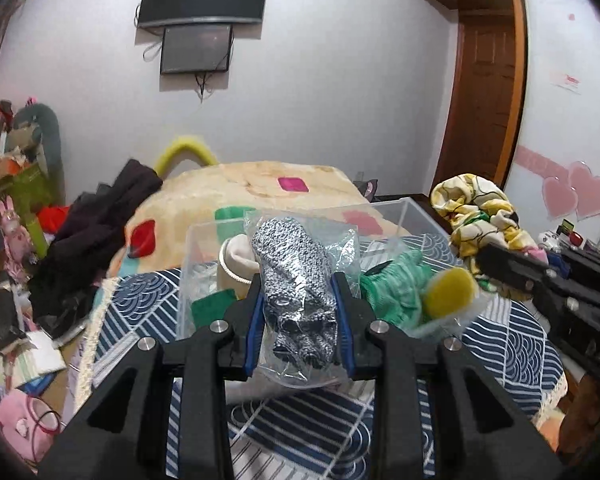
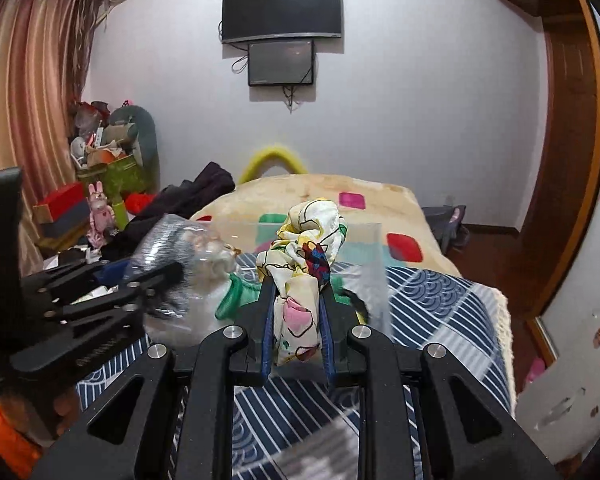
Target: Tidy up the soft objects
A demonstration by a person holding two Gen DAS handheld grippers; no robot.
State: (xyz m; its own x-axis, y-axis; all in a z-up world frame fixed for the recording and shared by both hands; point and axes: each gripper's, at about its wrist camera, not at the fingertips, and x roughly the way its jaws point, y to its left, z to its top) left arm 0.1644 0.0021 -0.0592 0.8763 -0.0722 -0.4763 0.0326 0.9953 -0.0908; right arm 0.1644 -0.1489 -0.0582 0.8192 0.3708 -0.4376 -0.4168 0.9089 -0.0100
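the left gripper [image 1: 300, 300] is clenched on a bagged glove [image 1: 296, 280]. the glove is grey and white, wrapped in clear plastic, and it is held up above the near edge of the clear box [image 1: 404, 210]. the right gripper [image 2: 298, 312] is clenched on a scarf [image 2: 308, 240]. the scarf is bunched up, cream and yellow with coloured shapes, and it is held up in the air to the right of the box.

inside the box, a cream hat [image 1: 236, 258] can be seen on the left side, with a small green cloth [image 1: 212, 306] near it. a green knit thing [image 1: 396, 288] and a yellow sponge [image 1: 448, 290] are seen at the right of the box; it cannot be told if they lie fully inside or hang over the edge.

the box sits on a blue patterned cloth [image 1: 512, 344] on a table. far behind it a bed [image 1: 260, 184] is seen, with dark clothes [image 1: 100, 220] piled at its left.

so some soft things seem to be put away already. two are held and not yet dropped in. the task looks about half done or more, as a guess.
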